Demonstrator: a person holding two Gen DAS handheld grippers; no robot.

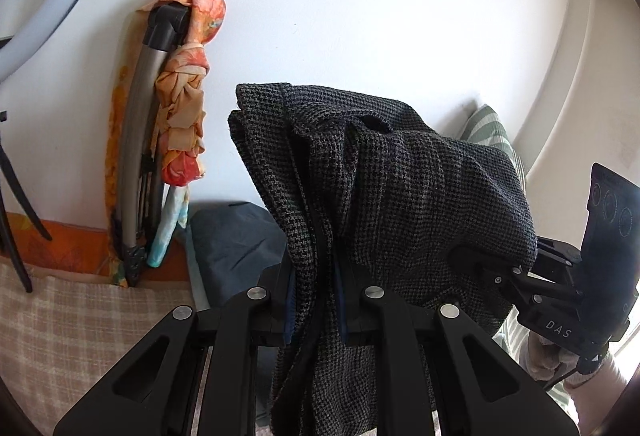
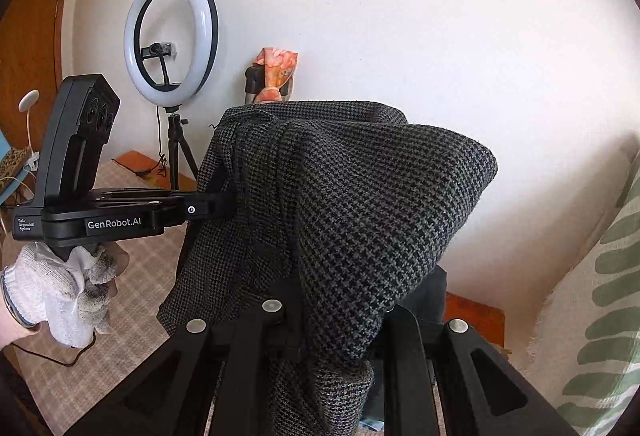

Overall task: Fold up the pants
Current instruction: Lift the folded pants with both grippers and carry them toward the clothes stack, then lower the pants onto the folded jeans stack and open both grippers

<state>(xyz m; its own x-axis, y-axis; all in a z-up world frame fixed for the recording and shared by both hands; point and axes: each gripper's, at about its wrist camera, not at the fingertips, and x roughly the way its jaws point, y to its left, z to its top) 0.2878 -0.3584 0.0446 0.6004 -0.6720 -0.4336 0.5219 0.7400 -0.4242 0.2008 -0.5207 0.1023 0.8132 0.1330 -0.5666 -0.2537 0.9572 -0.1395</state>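
Note:
The pants [image 1: 380, 176] are dark grey houndstooth cloth, held up in the air in bunched folds. My left gripper [image 1: 316, 300] is shut on the pants, with cloth pinched between its jaws and hanging below. It also shows from the side in the right wrist view [image 2: 230, 202], biting the left edge of the pants [image 2: 360, 216]. My right gripper [image 2: 332, 336] is shut on the pants, its fingertips hidden under draped cloth. In the left wrist view the right gripper [image 1: 476, 260] grips the cloth's right side.
A white wall is behind. A folded chair with orange floral fabric [image 1: 176, 116] leans on it. A ring light on a tripod [image 2: 170, 36] stands at left. A checked beige bedcover [image 1: 60, 336] lies below, with a dark blue garment [image 1: 232, 244] and a green striped pillow [image 2: 608, 296].

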